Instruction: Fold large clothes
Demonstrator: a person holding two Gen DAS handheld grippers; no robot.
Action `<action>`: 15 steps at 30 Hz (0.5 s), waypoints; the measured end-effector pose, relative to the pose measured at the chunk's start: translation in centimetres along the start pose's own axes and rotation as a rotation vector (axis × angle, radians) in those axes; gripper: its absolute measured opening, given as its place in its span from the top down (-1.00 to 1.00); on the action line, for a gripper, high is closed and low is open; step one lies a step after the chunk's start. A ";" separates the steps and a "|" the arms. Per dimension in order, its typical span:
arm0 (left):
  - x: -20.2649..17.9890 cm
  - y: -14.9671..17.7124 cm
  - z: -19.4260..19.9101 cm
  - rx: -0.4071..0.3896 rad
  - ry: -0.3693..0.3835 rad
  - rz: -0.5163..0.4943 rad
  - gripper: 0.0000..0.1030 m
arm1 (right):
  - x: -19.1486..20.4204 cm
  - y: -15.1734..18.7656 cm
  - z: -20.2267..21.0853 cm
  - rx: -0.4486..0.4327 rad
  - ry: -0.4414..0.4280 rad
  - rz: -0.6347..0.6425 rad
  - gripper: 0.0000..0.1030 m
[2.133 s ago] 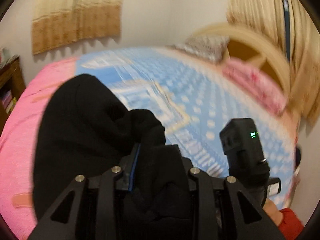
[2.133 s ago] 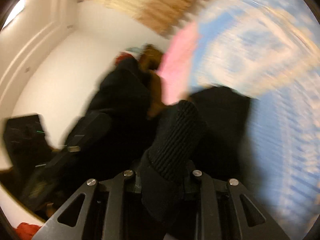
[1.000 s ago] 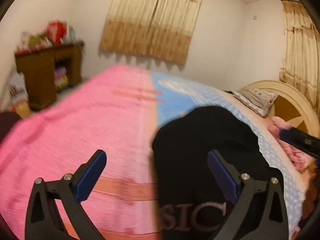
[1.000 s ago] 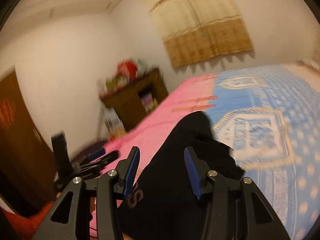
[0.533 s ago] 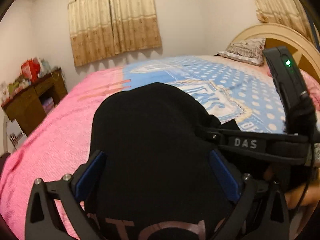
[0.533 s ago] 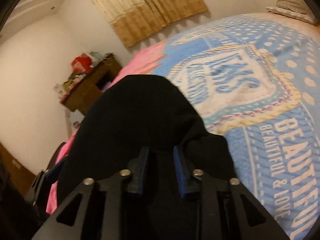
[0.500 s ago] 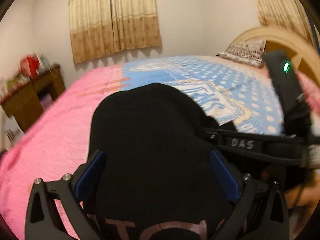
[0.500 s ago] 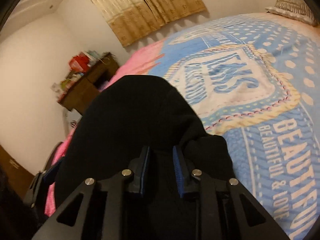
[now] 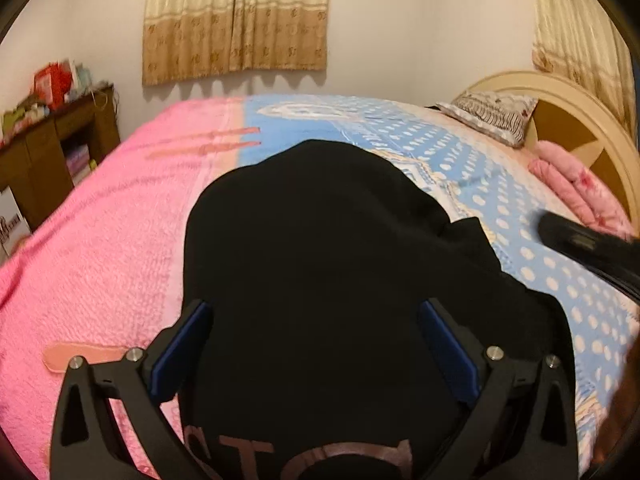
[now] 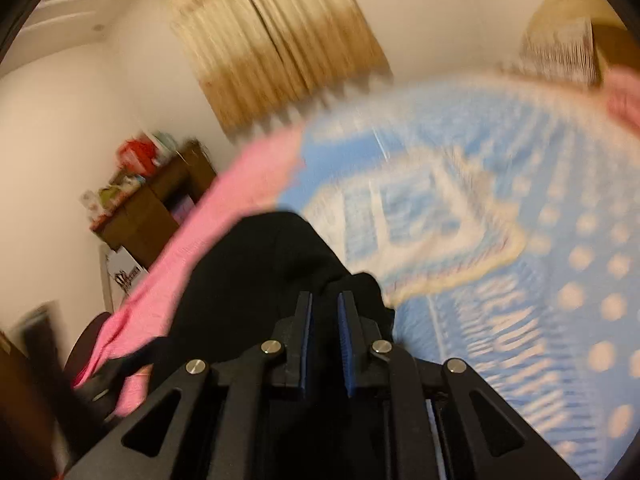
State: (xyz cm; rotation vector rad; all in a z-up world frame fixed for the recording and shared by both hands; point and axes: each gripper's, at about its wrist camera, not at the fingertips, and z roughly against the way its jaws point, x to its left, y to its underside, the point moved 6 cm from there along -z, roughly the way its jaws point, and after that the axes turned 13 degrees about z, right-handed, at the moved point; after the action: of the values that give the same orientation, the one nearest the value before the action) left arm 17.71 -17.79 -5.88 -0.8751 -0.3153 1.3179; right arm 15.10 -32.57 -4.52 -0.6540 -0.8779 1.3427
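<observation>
A large black garment [image 9: 320, 264] with pale lettering near its front edge lies folded on the bed. My left gripper [image 9: 316, 344] is open, with its blue-padded fingers wide apart just above the garment's near part. In the blurred right wrist view the garment [image 10: 256, 280] lies ahead. My right gripper [image 10: 325, 312] is shut on a fold of the black garment at its right edge. The right gripper's body [image 9: 588, 246] shows at the right of the left wrist view.
The bed has a pink blanket [image 9: 112, 240] on the left and a blue dotted cover [image 9: 500, 184] on the right. A pillow [image 9: 492, 116] and wooden headboard [image 9: 576, 120] are at far right. A brown shelf unit [image 9: 48, 148] stands left of the bed.
Both grippers let go of the garment after laying it down. The right gripper then closed on a fold at its right edge and is now swinging fast. The left stays open.
</observation>
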 end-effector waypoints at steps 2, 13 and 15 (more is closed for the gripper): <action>-0.4 0.1 0.0 -0.005 -0.014 -0.013 -1.00 | 0.7 1.4 1.1 0.053 0.021 -0.002 0.68; -1.2 0.9 0.3 0.011 -0.087 -0.093 -1.00 | 2.0 7.5 -2.9 0.059 0.076 0.011 0.69; -1.2 0.8 1.0 0.014 -0.080 -0.112 -1.00 | 2.9 7.3 -2.5 0.052 0.126 0.088 0.68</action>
State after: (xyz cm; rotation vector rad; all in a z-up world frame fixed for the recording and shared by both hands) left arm 16.16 -18.51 -5.48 -0.7832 -0.4114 1.2516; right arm 13.28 -28.46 -11.42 -0.7356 -0.7175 1.3824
